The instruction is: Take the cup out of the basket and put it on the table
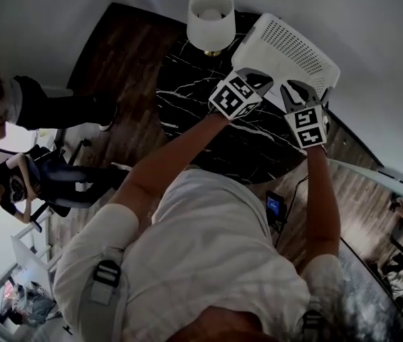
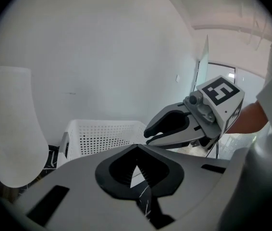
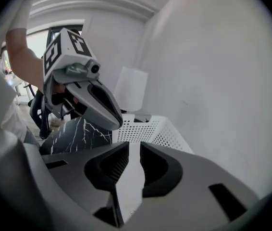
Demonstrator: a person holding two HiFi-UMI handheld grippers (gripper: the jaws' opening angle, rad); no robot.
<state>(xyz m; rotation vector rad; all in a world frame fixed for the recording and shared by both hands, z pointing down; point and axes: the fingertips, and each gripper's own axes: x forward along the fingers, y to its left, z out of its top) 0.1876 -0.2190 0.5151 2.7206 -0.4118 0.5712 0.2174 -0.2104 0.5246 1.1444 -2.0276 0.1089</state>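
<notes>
A white perforated basket stands at the far edge of the black marble table, against the wall. No cup shows in any view. My left gripper hovers at the basket's near left edge, its jaws closed tip to tip with nothing between them. Just to its right, my right gripper is over the basket's near right edge. Its jaws stand a narrow gap apart, and only plain white of the basket shows in the gap. From the left gripper view, the right gripper sits level with the basket's rim.
A white lamp with a brass base stands on the table left of the basket, and its shade fills the left of the left gripper view. The grey wall is right behind the basket. People sit at the far left on the wooden floor.
</notes>
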